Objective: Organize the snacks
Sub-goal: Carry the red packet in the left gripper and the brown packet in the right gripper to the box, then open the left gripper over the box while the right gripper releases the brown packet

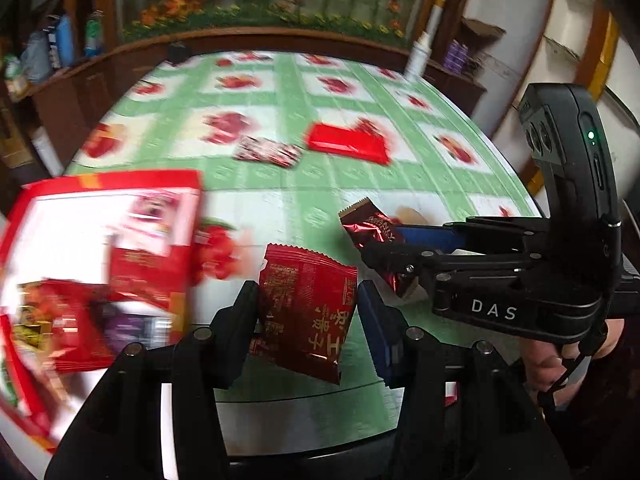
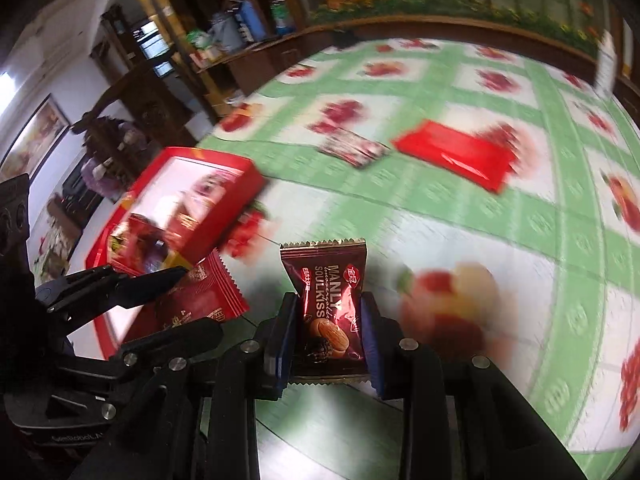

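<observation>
Left tongs (image 1: 308, 304) clamped on red sachet (image 1: 306, 312), lifted clear of worktop (image 1: 304, 200). Right tongs (image 2: 328, 316) pinching dark maroon candy (image 2: 326, 304), just right of left pair. Red box (image 1: 100, 248) at near left, snacks inside, blurred. Flat red packet (image 1: 348, 142) and small patterned packet (image 1: 268, 152) lying far centre on green checked cloth, close together.

left gripper (image 1: 308, 312): black linkage, silver screws, blue finger pads | right gripper (image 2: 328, 320): black, white "DAS" lettering, green indicator light, blue pads
</observation>
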A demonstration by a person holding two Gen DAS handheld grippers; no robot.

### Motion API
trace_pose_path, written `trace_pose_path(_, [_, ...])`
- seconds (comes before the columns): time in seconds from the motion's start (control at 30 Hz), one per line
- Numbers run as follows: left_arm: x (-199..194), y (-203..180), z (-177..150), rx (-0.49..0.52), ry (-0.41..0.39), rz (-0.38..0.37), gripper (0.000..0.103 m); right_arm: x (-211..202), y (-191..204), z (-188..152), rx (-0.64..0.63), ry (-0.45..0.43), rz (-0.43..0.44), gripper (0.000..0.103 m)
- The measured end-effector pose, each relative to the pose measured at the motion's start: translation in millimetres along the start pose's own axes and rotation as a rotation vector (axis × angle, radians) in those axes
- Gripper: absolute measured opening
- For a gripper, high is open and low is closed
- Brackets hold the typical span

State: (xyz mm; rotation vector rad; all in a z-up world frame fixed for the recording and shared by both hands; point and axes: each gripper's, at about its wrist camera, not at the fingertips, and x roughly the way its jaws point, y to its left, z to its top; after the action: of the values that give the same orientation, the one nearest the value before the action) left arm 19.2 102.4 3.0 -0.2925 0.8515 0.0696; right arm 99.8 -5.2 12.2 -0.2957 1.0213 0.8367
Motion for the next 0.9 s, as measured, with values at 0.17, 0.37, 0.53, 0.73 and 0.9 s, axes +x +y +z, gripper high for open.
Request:
trace_pose_path(0.17, [-23.1, 38.6, 1.5, -0.071, -0.073, 0.106, 0.049, 9.9, 42.4, 24.5, -0.076, -0.012, 0.046, 0.031])
trace_pose_path(0.37, [-36.1, 87.1, -5.5, -0.154, -0.103, 0.225, 0.049, 29.2, 98.4, 49.8, -0.16, -0.018, 0.125, 0.031])
trace_pose_path(0.53, [-38.3, 116.1, -12.7, -0.198, -0.108, 0.345, 0.049, 47.6, 136.9, 64.0, -0.206, -0.027, 0.179, 0.031])
trace_pose_path(0.73, [-41.7, 132.2, -18.0, -0.219, -0.122, 0.421, 0.049, 62.0, 155.2, 72.4, -0.219, -0.038, 0.21, 0.031])
trace_pose_path(0.9, [-41.7, 138.0, -20.0, -0.224, -0.124, 0.456, 0.049, 68.9, 157.7, 73.0, -0.225, -0.037, 0.21, 0.031])
